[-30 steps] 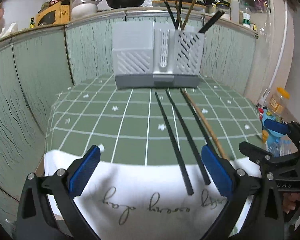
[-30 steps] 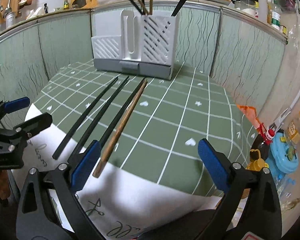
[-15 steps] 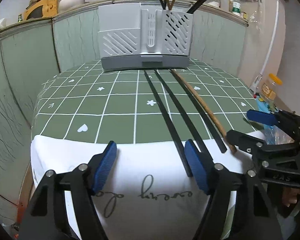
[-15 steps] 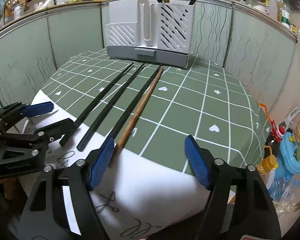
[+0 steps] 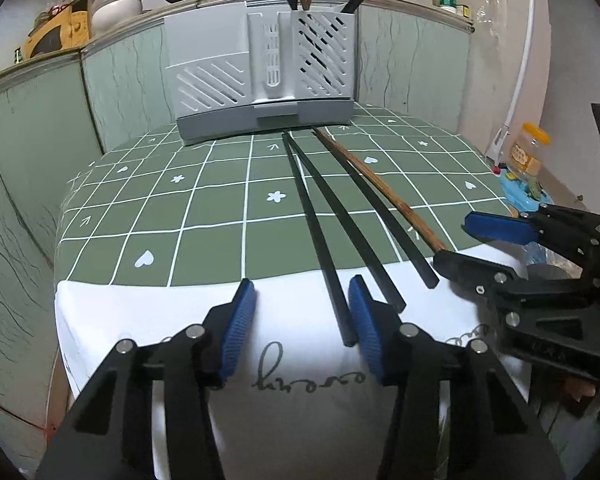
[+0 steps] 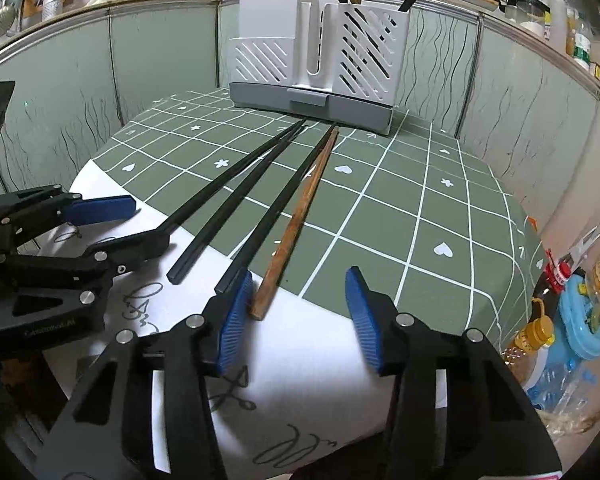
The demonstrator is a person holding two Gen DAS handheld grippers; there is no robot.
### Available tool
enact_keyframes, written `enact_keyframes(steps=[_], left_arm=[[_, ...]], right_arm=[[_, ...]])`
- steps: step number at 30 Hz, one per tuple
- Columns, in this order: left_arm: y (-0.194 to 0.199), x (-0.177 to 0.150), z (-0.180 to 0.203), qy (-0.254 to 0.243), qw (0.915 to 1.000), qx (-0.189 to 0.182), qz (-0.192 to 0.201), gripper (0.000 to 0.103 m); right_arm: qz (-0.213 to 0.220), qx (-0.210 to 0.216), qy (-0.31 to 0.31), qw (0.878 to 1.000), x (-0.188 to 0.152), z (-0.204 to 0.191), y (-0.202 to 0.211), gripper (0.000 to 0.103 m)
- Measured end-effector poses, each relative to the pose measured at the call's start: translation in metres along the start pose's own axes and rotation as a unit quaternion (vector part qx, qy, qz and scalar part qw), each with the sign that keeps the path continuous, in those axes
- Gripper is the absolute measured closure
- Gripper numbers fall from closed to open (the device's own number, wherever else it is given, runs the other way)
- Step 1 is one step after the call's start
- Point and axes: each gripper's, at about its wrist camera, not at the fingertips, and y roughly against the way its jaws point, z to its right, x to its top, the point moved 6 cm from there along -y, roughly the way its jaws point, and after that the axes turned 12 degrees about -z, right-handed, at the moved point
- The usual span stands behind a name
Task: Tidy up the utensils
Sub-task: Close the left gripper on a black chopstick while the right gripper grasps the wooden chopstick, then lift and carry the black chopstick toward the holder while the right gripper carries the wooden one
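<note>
Hovering with jaws spread, the left gripper (image 5: pixel 302 322) has the nearest black chopstick's (image 5: pixel 320 240) end just inside its right finger. Right gripper (image 6: pixel 296 314), also spread, sits beside the wooden chopstick (image 6: pixel 296 228). Ahead, the utensil holder (image 5: pixel 264 76) stands on the green checked tablecloth (image 5: pixel 204 216).

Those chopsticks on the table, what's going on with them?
A person holding two grippers is tidying chopsticks into the gray holder. Three black chopsticks and a wooden one lie on the green tablecloth. The left gripper and right gripper are both open at their near ends, gripping nothing yet.
</note>
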Motion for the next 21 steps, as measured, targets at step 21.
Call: enact_keyframes(steps=[21], left_arm=[[0.0043,0.0014,-0.0005,0.060,0.9980,-0.003,0.020,0.095]], right_arm=[[0.013,0.013,-0.058,0.998,0.0029,0.0067,-0.0019,0.097]])
